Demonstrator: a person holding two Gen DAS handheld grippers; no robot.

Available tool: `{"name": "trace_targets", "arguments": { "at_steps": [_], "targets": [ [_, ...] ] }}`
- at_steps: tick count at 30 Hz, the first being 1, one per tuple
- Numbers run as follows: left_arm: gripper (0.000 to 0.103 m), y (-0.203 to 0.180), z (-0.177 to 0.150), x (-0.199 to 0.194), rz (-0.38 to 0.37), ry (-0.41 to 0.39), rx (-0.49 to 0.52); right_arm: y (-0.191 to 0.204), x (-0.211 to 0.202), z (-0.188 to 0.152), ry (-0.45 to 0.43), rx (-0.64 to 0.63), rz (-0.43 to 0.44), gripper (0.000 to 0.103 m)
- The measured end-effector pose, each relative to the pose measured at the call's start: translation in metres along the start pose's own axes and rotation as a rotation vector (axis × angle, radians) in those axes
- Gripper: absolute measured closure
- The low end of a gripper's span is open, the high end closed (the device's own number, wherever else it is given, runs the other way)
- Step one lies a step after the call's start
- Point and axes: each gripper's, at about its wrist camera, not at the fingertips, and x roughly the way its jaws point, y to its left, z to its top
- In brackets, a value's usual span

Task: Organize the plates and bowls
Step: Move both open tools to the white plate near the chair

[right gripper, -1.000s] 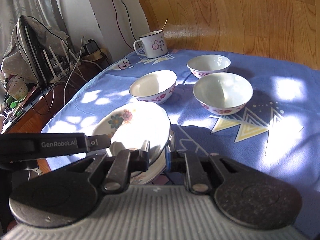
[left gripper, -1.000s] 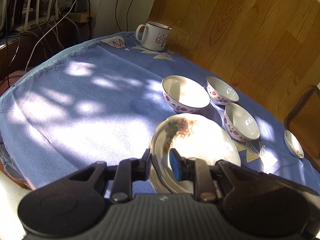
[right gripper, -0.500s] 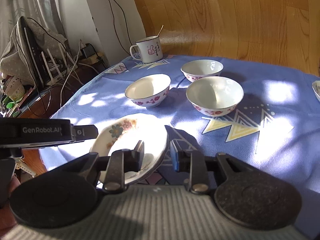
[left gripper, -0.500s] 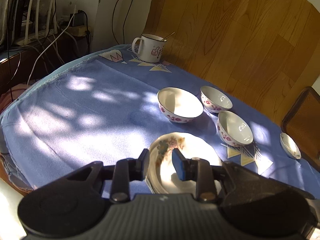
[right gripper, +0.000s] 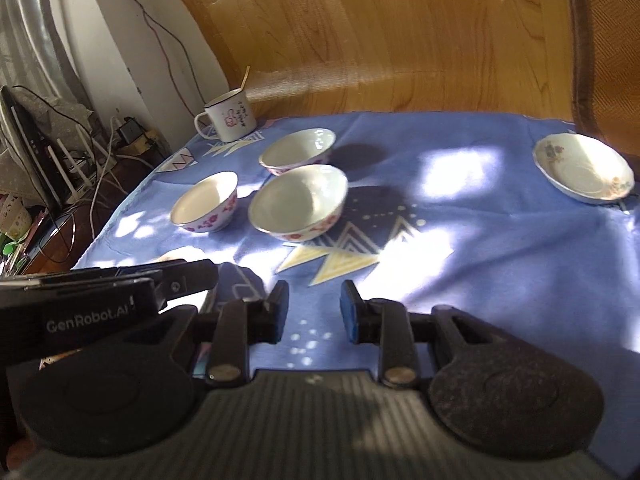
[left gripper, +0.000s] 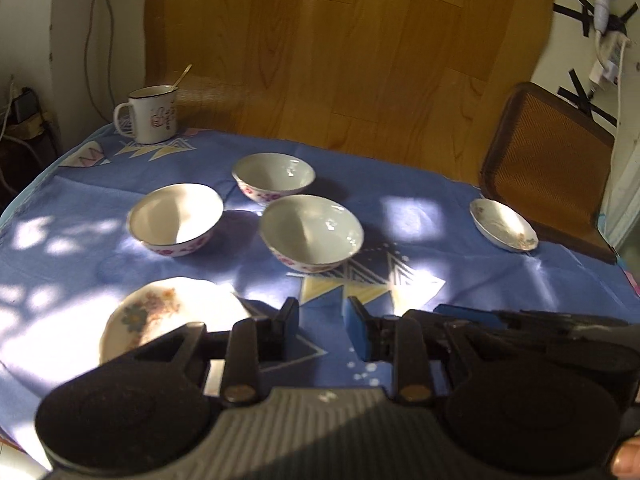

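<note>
A stack of flowered plates (left gripper: 160,320) lies on the blue cloth at the lower left, partly behind my left gripper (left gripper: 322,322). That gripper hangs open over bare cloth to the right of the stack, nothing between its fingers. Three white bowls with red flowers stand beyond: one on the left (left gripper: 176,218), one at the back (left gripper: 274,176), one nearest (left gripper: 312,232). A single small plate (left gripper: 502,224) sits at the far right. My right gripper (right gripper: 314,308) is open and empty too, in front of the nearest bowl (right gripper: 298,204). The small plate (right gripper: 584,168) is off to its right.
A white enamel mug (left gripper: 154,114) with a spoon stands at the table's far left corner. A brown chair (left gripper: 548,160) stands past the right edge. Cables and routers (right gripper: 72,160) crowd the floor left of the table. Bare sunlit cloth (right gripper: 460,240) stretches between the bowls and the small plate.
Both grippers opened and let go of the plate stack's rim, then swung right, away from it. The stack stays on the cloth at the left.
</note>
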Motion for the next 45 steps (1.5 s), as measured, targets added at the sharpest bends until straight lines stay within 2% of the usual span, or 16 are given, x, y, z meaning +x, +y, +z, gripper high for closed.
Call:
{"name": "trace_targets", "arguments": {
  "at_steps": [7,18,28,36,38,45],
  "targets": [
    [0.077,-0.066,0.011,0.037,-0.055,0.049,0.089,-0.06,-0.024,0.007,0.015,0.042,-0.089,0.071],
    [0.076,-0.136,0.029,0.092,-0.045,0.085,0.179,-0.131,-0.053,0.035,-0.004,0.087,-0.178,0.071],
    [0.076,-0.156,0.064,0.133,-0.005,0.106,0.162,-0.177,-0.049,0.066,-0.014,0.116,-0.21,0.071],
    [0.074,-0.148,0.089,0.165,0.006,0.145,0.092,-0.203,-0.023,0.088,0.008,0.124,-0.232,0.071],
    [0.071,-0.149,0.093,0.172,-0.001,0.153,0.085,-0.211,-0.018,0.093,0.006,0.139,-0.243,0.071],
    [0.072,-0.164,0.099,0.2,-0.003,0.186,0.086,-0.231,-0.001,0.102,0.042,0.193,-0.247,0.071]
  ]
}}
